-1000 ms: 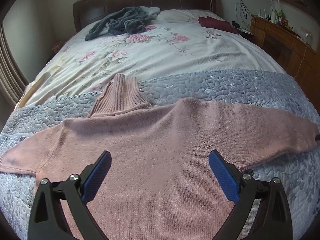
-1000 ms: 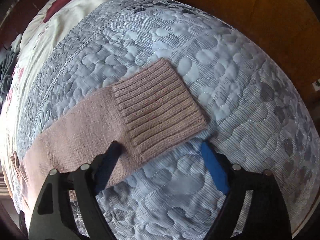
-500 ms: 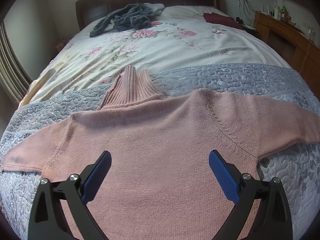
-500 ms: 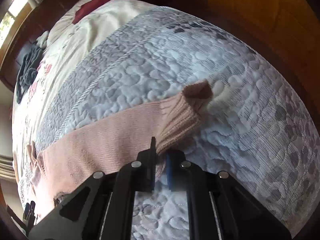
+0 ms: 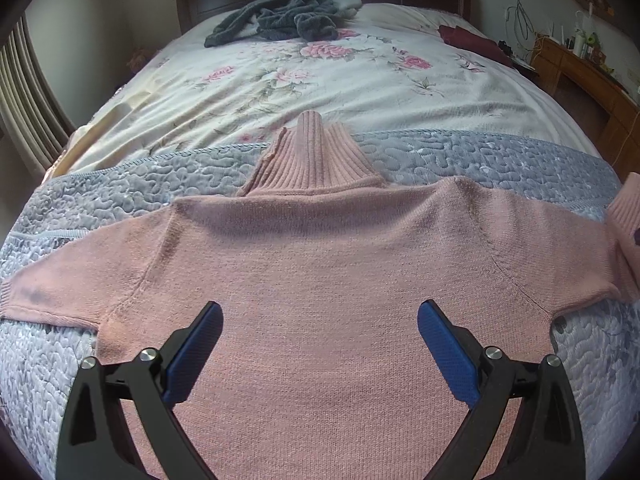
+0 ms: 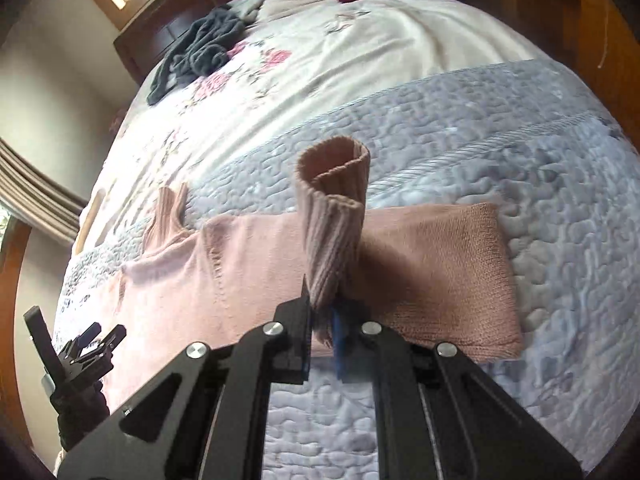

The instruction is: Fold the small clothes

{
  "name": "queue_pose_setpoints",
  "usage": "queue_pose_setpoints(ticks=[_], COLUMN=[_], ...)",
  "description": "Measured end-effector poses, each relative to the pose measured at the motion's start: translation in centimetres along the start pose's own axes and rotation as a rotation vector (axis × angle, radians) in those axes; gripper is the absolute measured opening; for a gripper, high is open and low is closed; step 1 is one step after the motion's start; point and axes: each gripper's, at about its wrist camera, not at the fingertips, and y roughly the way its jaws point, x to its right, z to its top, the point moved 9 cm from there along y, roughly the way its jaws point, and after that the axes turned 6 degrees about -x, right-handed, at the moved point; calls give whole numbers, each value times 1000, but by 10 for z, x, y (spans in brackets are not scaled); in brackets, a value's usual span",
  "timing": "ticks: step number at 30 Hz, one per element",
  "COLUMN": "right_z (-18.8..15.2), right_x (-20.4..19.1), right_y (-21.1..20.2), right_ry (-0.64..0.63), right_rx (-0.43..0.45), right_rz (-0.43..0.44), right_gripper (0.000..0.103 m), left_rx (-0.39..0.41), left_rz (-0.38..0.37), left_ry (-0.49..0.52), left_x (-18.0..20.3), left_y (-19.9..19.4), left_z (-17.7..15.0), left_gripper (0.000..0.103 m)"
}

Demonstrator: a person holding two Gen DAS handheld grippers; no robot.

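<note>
The right gripper [image 6: 322,320], now clamped on the ribbed cuff [image 6: 334,216], has lifted it over the pink sweater [image 5: 320,280] on the bed [image 5: 360,72]; the left gripper [image 5: 320,344] hangs open above the sweater's body, the sleeve fold under way.

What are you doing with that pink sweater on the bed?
A person holding two grippers is folding the pink sweater, which lies flat on the grey quilt. The right gripper is shut on the ribbed cuff of one sleeve, lifted up and brought in over the sleeve toward the body. The left gripper hangs open over the middle of the sweater, holding nothing. The other sleeve is not yet folded.
</note>
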Motion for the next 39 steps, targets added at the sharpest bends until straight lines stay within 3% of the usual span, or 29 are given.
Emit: queue_pose_setpoints(ticks=[5, 11, 16, 20, 27, 31, 34, 36, 38, 39], right_z=[-18, -45, -63, -72, -79, -85, -91, -96, -99, -99], right_x=[-70, -120, -125, -113, -57, -28, -15, -7, 0, 2], right_y=[35, 83, 96, 71, 25, 10, 4, 2, 1, 3], right_ry=[-96, -195, -243, -225, -141, -94, -85, -83, -66, -57], right_rx=[-60, -152, -212, -208, -136, -111, -101, -97, -96, -94], right_rz=[85, 74, 68, 147, 119, 112, 98, 81, 80, 80], right_gripper=[7, 8, 24, 29, 31, 31, 31, 31, 31, 31], left_rx=[-15, -39, -57, -97, -270, -382, -409, -390, -381, -375], left_rz=[-29, -57, -96, -176, -417, -498, -522, -498, -501, -517], left_ry=[-20, -29, -33, -46, -73, -111, -147, -144, -159, -174], left_x=[-6, -5, 3, 21, 90, 121, 131, 132, 130, 129], left_y=[3, 6, 9, 14, 36, 56, 65, 65, 65, 63], left_z=[-2, -4, -5, -7, -16, -26, -30, -26, -22, -21], left_gripper=[98, 98, 98, 98, 97, 77, 67, 53, 27, 22])
